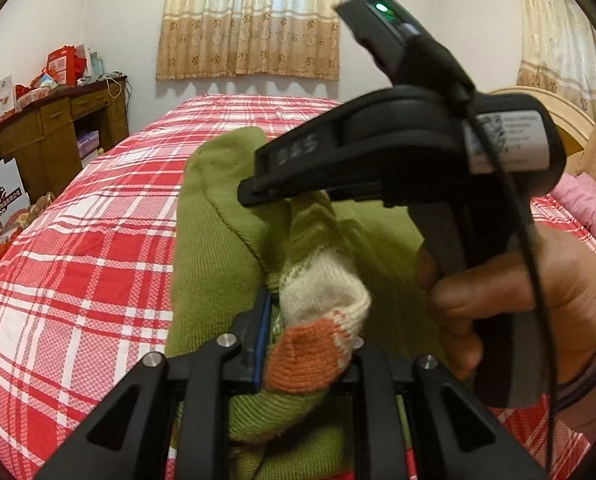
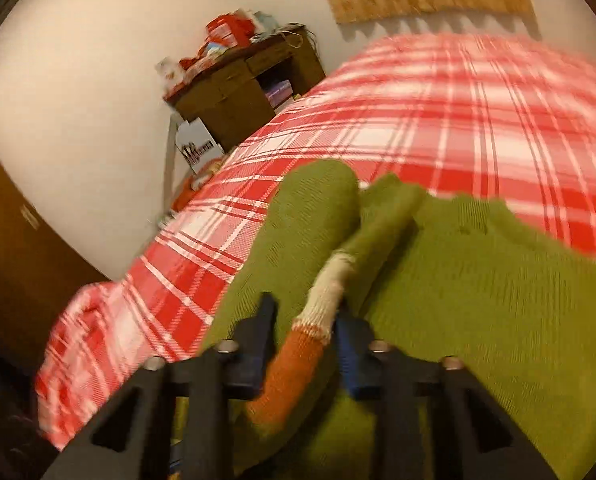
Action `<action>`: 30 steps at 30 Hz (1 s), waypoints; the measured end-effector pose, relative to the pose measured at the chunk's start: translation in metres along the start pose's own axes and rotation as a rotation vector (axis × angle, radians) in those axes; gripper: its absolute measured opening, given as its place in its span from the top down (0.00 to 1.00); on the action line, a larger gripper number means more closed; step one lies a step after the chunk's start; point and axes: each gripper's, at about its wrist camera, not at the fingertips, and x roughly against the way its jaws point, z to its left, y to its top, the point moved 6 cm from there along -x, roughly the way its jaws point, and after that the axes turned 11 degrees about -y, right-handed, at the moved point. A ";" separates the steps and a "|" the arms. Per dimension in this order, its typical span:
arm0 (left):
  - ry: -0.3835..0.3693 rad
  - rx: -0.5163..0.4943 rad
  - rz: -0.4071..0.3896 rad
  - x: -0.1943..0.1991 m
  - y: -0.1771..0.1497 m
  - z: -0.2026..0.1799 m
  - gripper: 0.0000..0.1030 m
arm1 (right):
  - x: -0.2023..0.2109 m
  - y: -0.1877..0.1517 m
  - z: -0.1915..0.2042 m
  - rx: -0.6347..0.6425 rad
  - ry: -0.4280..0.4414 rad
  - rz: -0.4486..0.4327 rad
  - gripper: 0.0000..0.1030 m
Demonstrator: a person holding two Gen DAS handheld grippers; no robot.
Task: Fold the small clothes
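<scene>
My left gripper (image 1: 309, 360) is clamped on the orange and cream cuff (image 1: 317, 344) of the green sweater (image 1: 214, 264). My right gripper (image 2: 303, 344) is clamped on a cuff (image 2: 298, 360) too; in the left view it crosses just beyond, with my hand (image 1: 537, 292) on its handle. The sweater lies bunched on the red plaid bed (image 1: 78, 260). Farther off, a cluttered wooden desk (image 1: 58, 132) stands left, curtains (image 1: 250, 20) behind.
</scene>
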 end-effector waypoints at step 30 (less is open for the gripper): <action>-0.183 -0.205 0.020 -0.016 0.013 -0.148 0.81 | 0.107 -0.039 -0.169 -0.130 -0.135 -0.070 0.89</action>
